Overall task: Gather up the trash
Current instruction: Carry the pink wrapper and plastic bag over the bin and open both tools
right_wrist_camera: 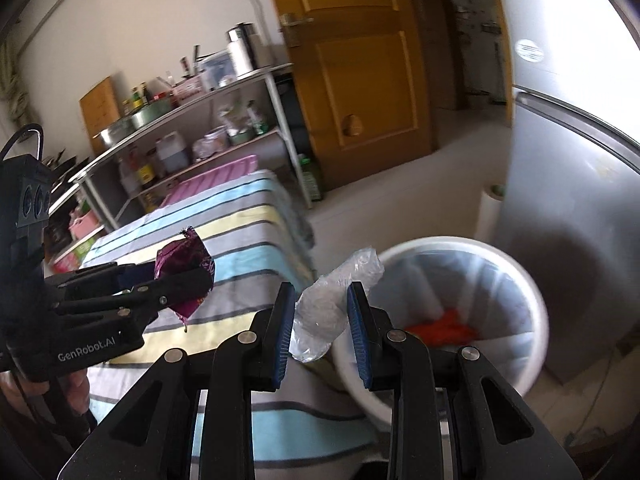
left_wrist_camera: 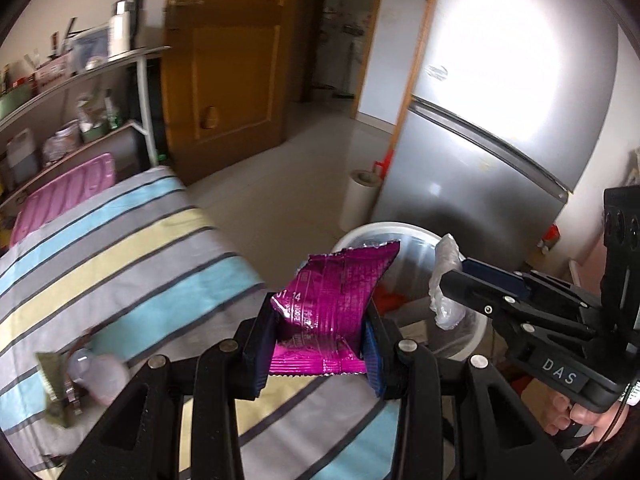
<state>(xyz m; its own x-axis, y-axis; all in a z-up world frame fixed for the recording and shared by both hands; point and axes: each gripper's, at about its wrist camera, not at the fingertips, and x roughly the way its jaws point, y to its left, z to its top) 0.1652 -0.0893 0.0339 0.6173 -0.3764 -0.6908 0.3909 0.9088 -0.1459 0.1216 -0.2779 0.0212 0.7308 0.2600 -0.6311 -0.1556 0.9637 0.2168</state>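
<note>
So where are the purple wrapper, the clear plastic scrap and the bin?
purple wrapper (left_wrist_camera: 332,300): left wrist view, middle of its crinkled face.
clear plastic scrap (right_wrist_camera: 326,308): right wrist view, its bunched middle.
bin (right_wrist_camera: 532,300): right wrist view, white rim.

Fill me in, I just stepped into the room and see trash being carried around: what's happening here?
A person is clearing trash off a table with a striped cloth, one claw in each hand. The left claw is shut on a magenta foil wrapper; the right claw is shut on a crumpled clear plastic piece. Both are held near a white lined bin on the floor beside the table, with something orange already inside. A few small items remain on the cloth.
</note>
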